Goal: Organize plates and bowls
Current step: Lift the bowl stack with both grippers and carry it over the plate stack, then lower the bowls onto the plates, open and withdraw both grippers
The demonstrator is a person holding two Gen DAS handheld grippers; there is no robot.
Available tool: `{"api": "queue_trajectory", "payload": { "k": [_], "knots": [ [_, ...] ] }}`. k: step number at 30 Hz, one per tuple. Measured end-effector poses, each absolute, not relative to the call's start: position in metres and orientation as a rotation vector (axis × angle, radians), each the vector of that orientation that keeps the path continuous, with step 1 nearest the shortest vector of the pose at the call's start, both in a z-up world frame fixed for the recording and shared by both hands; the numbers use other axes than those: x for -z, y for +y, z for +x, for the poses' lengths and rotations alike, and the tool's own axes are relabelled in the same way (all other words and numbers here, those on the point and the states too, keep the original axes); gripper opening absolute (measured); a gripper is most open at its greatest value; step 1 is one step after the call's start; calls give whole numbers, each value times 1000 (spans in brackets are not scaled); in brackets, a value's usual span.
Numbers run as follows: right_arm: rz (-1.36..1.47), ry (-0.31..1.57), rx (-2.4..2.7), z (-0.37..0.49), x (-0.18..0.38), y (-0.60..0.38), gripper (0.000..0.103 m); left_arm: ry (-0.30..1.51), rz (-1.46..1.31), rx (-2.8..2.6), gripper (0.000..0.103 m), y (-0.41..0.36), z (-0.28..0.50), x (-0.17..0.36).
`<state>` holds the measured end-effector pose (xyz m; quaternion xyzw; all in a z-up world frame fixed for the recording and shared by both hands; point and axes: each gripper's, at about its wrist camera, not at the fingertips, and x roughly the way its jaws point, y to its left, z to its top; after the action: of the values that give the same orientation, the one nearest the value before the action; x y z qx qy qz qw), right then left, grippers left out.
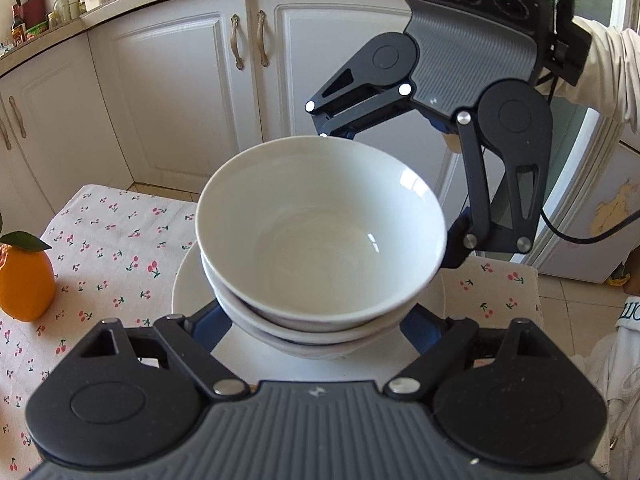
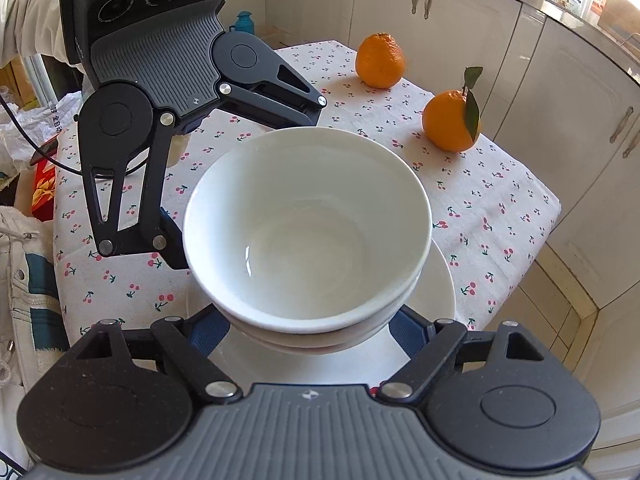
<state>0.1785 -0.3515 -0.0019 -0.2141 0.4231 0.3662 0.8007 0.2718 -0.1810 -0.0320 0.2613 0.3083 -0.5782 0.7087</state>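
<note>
Closing on the lowest bowl from either side, the left hand-held gripper (image 1: 314, 336) has its jaws set partway apart, with its blue fingers (image 1: 210, 322) pressed against the underside of the stack of bowls (image 1: 320, 240). The fingertips themselves are hidden beneath the china. The right hand-held gripper (image 2: 316, 336) faces it from the opposite side and is set the same way, jaws partway apart and blue fingers (image 2: 402, 330) against the bottom of the same stack. The two tools therefore hold the stack between them, nose to nose.

The stack is three white bowls nested upright, with the top one empty and glossy. It fills the space straight ahead of each hand-held gripper and sits between both pairs of fingers. Directly below the bowls and the fingers lies a white plate (image 1: 188, 288), wider than the stack. Whether the lowest bowl touches the plate or hangs just above it cannot be told.

Under the plate is the bench (image 2: 500, 208), covered by a pale cloth printed with small cherries. Beyond the stack, ahead and to the right of the right hand-held gripper, two oranges stand on the cloth – the nearer orange (image 2: 450, 120) has a green leaf, and the farther orange (image 2: 380, 60) is well apart from it. Behind the left hand-held gripper's opposite number a pale sleeve (image 1: 612, 68) shows, and white cabinet doors (image 1: 180, 92) with curved handles run past the far edge of the bench.
</note>
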Motion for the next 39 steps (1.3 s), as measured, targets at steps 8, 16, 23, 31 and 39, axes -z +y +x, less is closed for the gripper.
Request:
{"api": "queue_trajectory", "payload": {
  "k": [8,16,23,31,39],
  "knots": [
    [-436,914,-779,185,9,-355,89,697,582,1277,90,-183,277,34],
    [-429,911,-781,187,9,-356,89,709,563,1278,90,-182,283,37],
    [-440,911,-771,186,8,-353,89,706,565,1276,90,-182,282,39],
    [-426,917,-744,186,6,-350,95,695,567,1259,90,-182,280,40],
    [-433,891,-719,181,3,-347,103,670,585,1225,96,-180,274,39]
  ]
}}
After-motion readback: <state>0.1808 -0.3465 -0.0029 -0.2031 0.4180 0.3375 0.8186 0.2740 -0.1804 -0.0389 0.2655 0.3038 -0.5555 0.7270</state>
